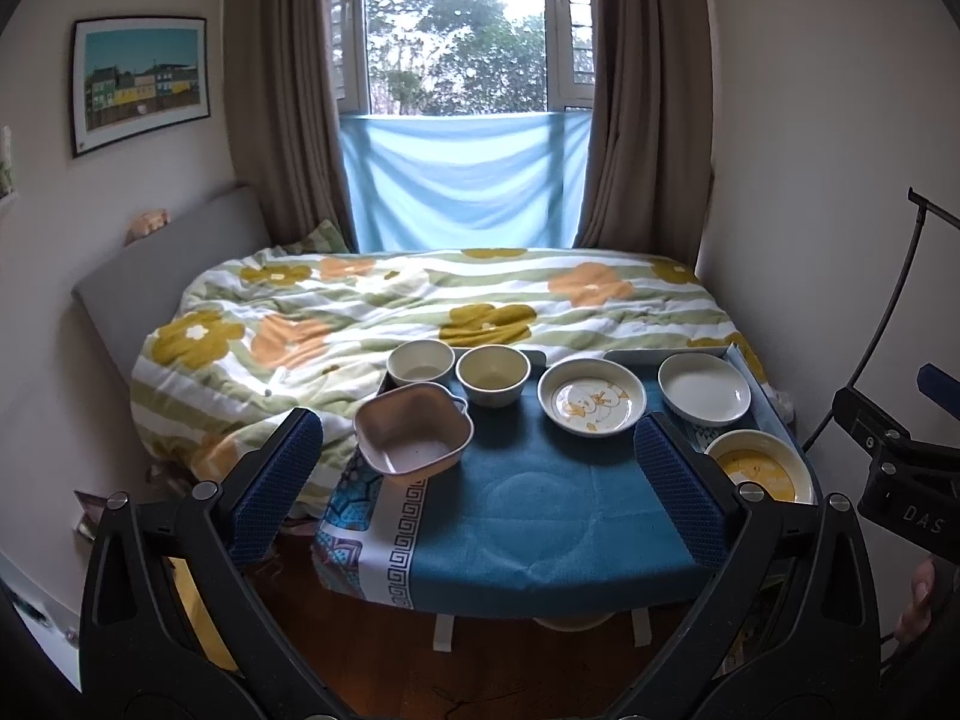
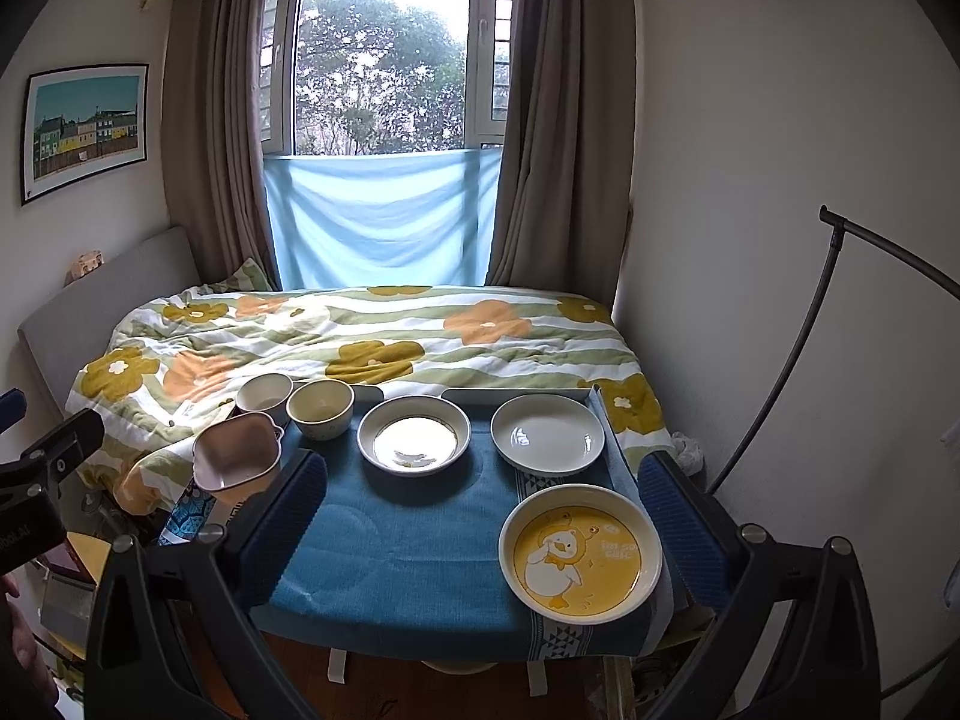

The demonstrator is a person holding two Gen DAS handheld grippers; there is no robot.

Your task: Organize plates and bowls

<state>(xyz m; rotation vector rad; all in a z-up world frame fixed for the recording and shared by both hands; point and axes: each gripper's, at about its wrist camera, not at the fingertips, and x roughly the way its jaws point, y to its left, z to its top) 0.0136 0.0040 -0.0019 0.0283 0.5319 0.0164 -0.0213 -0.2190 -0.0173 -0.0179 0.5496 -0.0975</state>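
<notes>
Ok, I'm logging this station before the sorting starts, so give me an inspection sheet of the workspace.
Surface: small table under a blue cloth, patterned borders, pushed against a bed.
Job's things: pink square bowl at the left edge; two round bowls at the back; duck-print plate; plain white plate; yellow duck plate near right. All apart, none stacked.
Clutter: nothing seen on the cloth.
Grippers: left gripper and right gripper open, empty, above the near edge.
Cables: thin dark curved rod by the right wall.
Surroundings: floral duvet, curtained window, framed picture.
</notes>
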